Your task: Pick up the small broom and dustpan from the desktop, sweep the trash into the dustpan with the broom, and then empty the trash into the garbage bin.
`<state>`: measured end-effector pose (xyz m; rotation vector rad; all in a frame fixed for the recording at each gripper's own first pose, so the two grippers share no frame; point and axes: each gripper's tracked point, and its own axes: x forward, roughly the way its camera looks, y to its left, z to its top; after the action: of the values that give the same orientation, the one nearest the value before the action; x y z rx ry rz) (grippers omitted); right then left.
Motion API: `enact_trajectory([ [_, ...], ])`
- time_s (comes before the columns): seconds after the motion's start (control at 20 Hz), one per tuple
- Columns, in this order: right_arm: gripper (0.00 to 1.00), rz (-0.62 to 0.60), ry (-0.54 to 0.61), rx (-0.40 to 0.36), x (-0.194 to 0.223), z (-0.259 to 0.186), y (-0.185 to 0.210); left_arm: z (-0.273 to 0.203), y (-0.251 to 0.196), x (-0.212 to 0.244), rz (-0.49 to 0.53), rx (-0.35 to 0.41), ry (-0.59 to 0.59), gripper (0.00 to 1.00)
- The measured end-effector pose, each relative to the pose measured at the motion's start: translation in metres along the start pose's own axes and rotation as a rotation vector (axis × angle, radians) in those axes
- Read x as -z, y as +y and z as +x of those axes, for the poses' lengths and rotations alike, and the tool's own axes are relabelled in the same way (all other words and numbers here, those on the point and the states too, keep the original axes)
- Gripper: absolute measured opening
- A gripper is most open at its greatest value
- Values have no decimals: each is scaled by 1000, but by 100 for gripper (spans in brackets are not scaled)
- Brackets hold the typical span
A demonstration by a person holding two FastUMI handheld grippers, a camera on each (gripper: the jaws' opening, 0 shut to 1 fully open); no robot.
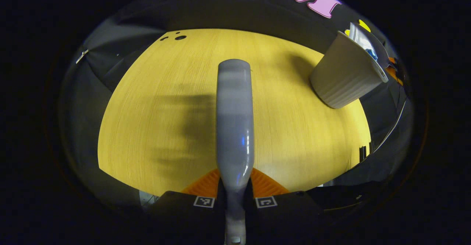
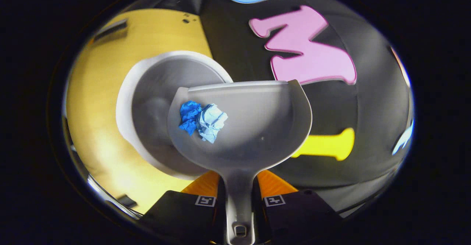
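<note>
Left claw (image 1: 235, 188) pinches the grey broom (image 1: 234, 120) at frame centre over the worktop (image 1: 154, 127); bin (image 1: 346, 72) upper right. Right claw (image 2: 238, 190) pinches the dustpan (image 2: 257, 127), crumpled trash (image 2: 202, 119) inside, overlapping the bin's (image 2: 154, 101) mouth centre-left.

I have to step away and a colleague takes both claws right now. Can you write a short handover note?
Left claw: shut on the broom handle, held above the yellow desktop.
Right claw: shut on the dustpan handle, pan lifted over the open garbage bin.
Trash: a blue and a pale crumpled wad lie in the pan, on its bin side.
Done: pickup of both tools, sweeping.
Left: tip the pan so the wads drop into the bin.
</note>
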<state>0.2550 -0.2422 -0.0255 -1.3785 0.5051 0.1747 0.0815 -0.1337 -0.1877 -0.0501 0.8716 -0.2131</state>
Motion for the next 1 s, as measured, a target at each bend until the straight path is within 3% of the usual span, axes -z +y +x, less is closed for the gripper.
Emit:
enact_trajectory([
  [0.1, 33, -149, -14, 58, -9, -2, -9, -1, 0, -4, 13, 27, -14, 26],
  [0.25, 33, -260, -10, 106, 1, -7, -29, -2, -3, -3, 9, 61, -15, 26],
  [0.5, 33, -253, 32, 122, 0, -11, -30, -2, 4, 4, 19, 73, -11, 26],
  [0.7, 33, -71, 79, 99, 12, -17, -35, -10, 12, 14, 3, 69, -17, 26],
  [1.0, 33, 526, 180, -69, 26, -25, -12, -18, 22, 13, -39, 80, -35, 26],
])
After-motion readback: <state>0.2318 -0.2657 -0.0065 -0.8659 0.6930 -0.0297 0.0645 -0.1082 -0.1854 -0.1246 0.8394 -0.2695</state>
